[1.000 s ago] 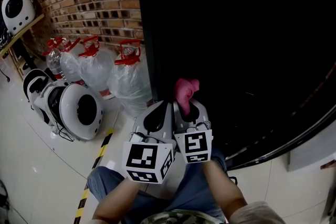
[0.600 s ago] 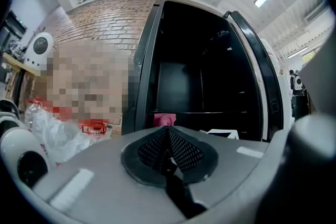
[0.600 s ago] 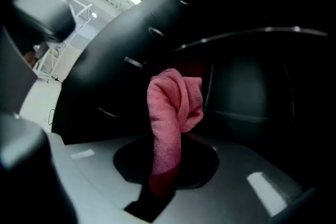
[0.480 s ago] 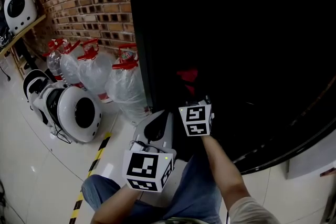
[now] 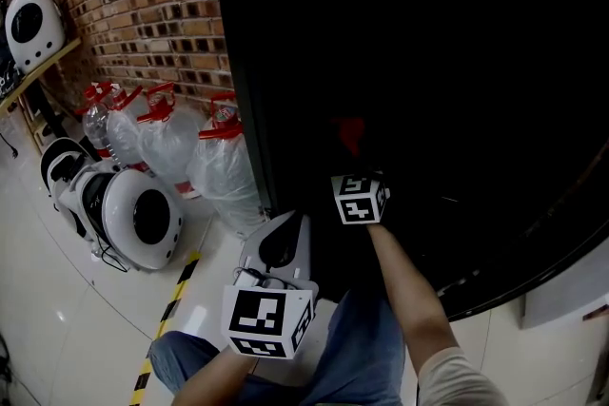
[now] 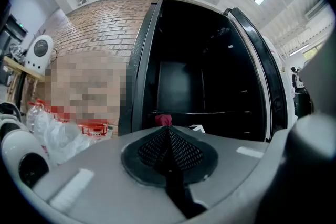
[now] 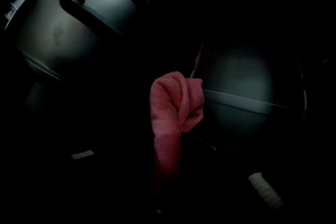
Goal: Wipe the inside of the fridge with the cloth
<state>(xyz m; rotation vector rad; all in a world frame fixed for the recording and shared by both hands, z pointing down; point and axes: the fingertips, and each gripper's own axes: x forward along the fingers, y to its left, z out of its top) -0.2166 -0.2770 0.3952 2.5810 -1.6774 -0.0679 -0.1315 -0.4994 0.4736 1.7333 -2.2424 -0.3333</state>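
I had my right gripper (image 5: 355, 168) reaching into the dark fridge (image 5: 457, 62) at twelve o'clock, jaws clamped on the pink cloth (image 7: 173, 107). My left gripper (image 6: 169, 145) hung outside, at seven o'clock from it, jaws pressed together on nothing.

The cloth (image 7: 176, 107) is pink-red and soft, bunched into a folded knob. It stands up from the closed jaws of the right hand-held gripper (image 5: 352, 164), which pinch its lower end. It sits inside the fridge (image 5: 428, 62), a tall black cabinet standing open, very dark all around the hand-held gripper. Just beyond the cloth a pale shelf edge (image 7: 247, 104) runs across; whether they touch cannot be told.
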